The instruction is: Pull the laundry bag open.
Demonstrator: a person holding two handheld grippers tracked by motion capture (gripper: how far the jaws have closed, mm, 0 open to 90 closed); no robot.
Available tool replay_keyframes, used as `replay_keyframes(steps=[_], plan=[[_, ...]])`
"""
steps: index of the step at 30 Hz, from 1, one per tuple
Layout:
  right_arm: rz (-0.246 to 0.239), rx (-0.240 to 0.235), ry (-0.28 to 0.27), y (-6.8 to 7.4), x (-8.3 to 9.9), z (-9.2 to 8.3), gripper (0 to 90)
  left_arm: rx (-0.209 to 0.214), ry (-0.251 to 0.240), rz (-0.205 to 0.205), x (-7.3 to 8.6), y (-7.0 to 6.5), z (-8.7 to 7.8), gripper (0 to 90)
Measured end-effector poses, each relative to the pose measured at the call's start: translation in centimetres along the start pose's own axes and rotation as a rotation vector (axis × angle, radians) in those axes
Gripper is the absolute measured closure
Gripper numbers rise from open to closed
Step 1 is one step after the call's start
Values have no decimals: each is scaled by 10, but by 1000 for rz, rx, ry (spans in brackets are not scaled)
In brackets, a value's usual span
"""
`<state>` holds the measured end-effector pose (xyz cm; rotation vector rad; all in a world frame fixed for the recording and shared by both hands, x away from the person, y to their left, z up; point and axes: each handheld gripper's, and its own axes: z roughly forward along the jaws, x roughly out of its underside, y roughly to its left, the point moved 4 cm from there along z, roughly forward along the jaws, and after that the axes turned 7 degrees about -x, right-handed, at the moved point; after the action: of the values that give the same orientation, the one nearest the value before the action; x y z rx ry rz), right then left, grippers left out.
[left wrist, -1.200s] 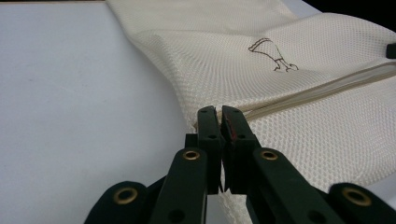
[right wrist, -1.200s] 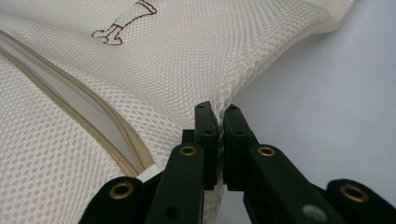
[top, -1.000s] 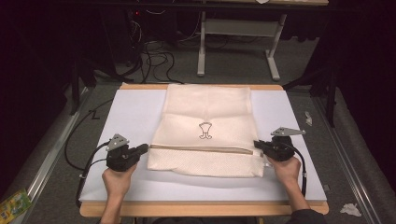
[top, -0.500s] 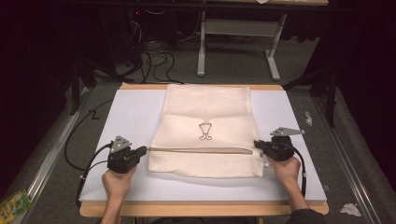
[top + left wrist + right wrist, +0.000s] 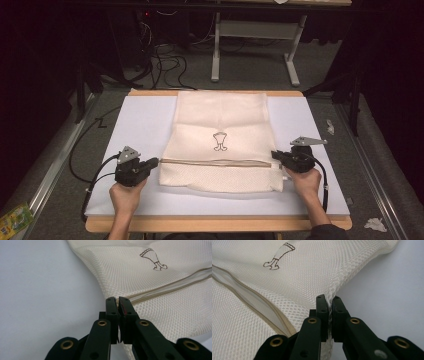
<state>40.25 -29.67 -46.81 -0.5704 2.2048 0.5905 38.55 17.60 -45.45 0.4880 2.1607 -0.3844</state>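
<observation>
High view. A cream mesh bag (image 5: 220,142) lies flat on the white surface (image 5: 310,120), its long axis running away from the person. A small dark emblem (image 5: 219,141) marks its middle, and a tan zipper (image 5: 215,161) crosses it from side to side in the near third. The left hand-held gripper (image 5: 156,161) meets the bag's left edge at the zipper line; the right hand-held gripper (image 5: 274,154) meets the right edge at the same line. Each is held by a hand, left hand (image 5: 126,196) and right hand (image 5: 306,181), with a black cable (image 5: 95,175) trailing from the left one. Beyond the surface stand a grey frame (image 5: 252,35) and loose floor cables (image 5: 165,57).

Left gripper view. The left hand-held gripper (image 5: 117,300) is closed, its jaws pinching the bag's (image 5: 155,285) mesh edge just where the zipper (image 5: 172,282) ends. The emblem (image 5: 153,259) lies farther off, and the surface (image 5: 45,290) lies bare to the left.

Right gripper view. The right hand-held gripper (image 5: 329,298) is likewise closed on the bag's (image 5: 294,277) edge, with a ridge of mesh rising from between the jaws. The zipper (image 5: 254,302) runs off to the left, the emblem (image 5: 279,255) lies beyond, and the surface (image 5: 387,295) shows at right.
</observation>
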Motion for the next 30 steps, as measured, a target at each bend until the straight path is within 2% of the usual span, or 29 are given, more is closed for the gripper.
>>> replay_keyframes(steps=[11, 19, 30], plan=[[14, 6, 15, -2, 7, 4, 856, 13, 0, 2, 1, -3, 0, 868], [19, 12, 33, -3, 10, 6, 839, 3, 19, 13, 4, -4, 2, 865], [2, 44, 51, -3, 15, 10, 773, -2, 36, 25, 6, -6, 7, 856]])
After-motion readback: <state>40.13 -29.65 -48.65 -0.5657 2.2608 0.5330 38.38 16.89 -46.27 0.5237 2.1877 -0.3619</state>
